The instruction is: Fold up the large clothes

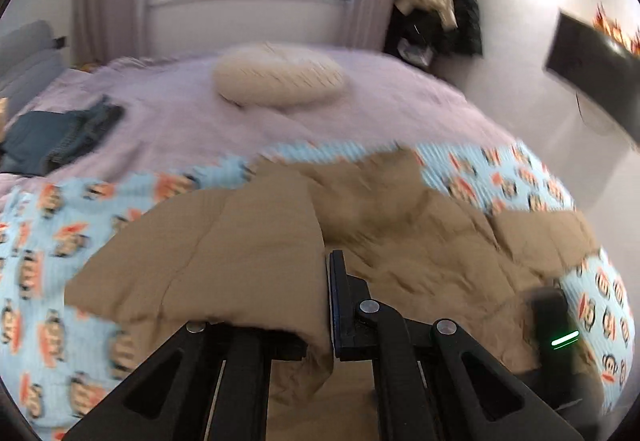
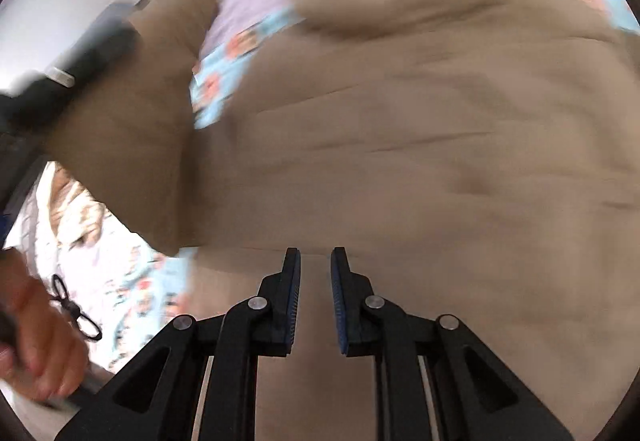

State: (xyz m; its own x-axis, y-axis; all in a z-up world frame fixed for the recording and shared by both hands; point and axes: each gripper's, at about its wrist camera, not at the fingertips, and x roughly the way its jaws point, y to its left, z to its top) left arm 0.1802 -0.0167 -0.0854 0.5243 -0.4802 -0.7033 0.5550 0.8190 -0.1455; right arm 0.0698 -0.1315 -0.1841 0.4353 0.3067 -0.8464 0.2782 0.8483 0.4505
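A tan padded jacket [image 1: 400, 237] lies spread on a light blue monkey-print blanket [image 1: 44, 241] on the bed. My left gripper [image 1: 326, 281] is shut on a flap of the jacket [image 1: 224, 257], which it holds raised. The flap drapes over and hides its left finger. The right wrist view shows that lifted flap [image 2: 132, 121] hanging from the blurred left gripper [image 2: 88, 57]. My right gripper [image 2: 316, 269] sits low over the jacket body [image 2: 440, 161], jaws nearly together with tan fabric filling the narrow gap. The left wrist view shows it at the jacket's right edge [image 1: 554, 321].
A cream pillow [image 1: 280, 79] and a pile of dark teal clothes [image 1: 60, 137] lie farther back on the lilac bed cover [image 1: 172, 113]. Coats hang in the corner [image 1: 444, 13] and a dark panel [image 1: 592, 69] is on the right wall. A person's hand [image 2: 36, 341] is low on the left.
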